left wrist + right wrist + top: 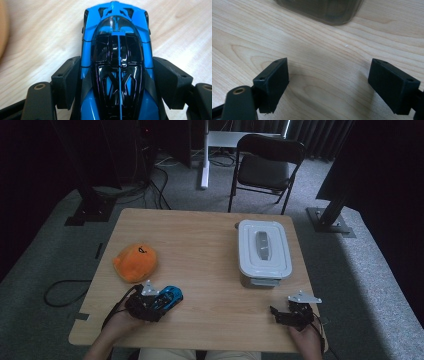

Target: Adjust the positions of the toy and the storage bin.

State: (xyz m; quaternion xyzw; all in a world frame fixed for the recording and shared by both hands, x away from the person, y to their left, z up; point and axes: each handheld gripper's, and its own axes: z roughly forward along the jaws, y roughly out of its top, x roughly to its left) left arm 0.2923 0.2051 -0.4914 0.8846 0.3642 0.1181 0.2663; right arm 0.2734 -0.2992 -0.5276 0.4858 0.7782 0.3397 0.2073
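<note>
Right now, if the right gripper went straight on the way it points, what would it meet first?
Probably the grey lidded box: past the right gripper and its open fingers lies bare table, then the box's near wall, though depth is unclear.

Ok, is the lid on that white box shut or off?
Shut: the lid sits flat and square on the white box, its grey handle lying down in the middle. Whether it is latched, I cannot tell.

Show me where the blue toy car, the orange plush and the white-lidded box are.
blue toy car [117, 62]: left gripper view, on its dark canopy.
orange plush [135, 263]: high view, on its rounded top.
white-lidded box [263, 246]: high view, on the lid's middle.
</note>
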